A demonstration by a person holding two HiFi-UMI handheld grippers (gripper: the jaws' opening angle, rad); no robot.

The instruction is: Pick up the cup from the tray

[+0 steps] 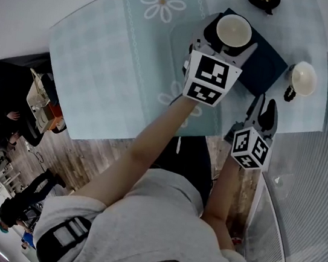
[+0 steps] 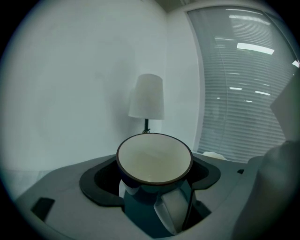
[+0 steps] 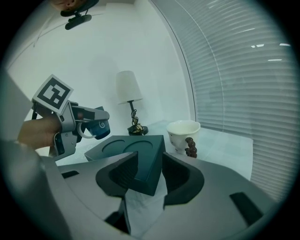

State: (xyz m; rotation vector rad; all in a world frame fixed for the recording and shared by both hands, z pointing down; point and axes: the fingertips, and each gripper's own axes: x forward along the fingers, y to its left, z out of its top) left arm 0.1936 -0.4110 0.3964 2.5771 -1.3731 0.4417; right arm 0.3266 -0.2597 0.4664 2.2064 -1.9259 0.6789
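Note:
A blue cup with a white inside [image 1: 234,29] is held above the dark tray [image 1: 262,66], with my left gripper [image 1: 229,41] shut on it. In the left gripper view the cup [image 2: 153,161] fills the space between the jaws of the left gripper [image 2: 150,197]. The right gripper view shows that cup [image 3: 97,127] in the air to the left of the tray [image 3: 126,145], which has two round hollows. My right gripper [image 1: 264,107] is at the tray's near corner; in its own view the right gripper [image 3: 150,157] has its jaws closed against that corner.
A white cup with a dark handle [image 1: 303,78] stands on the table right of the tray, also visible as the white cup [image 3: 183,136]. A table lamp [image 2: 146,96] stands behind. The pale flowered tablecloth [image 1: 119,60] ends at a near edge. Window blinds [image 3: 243,70] run along the right.

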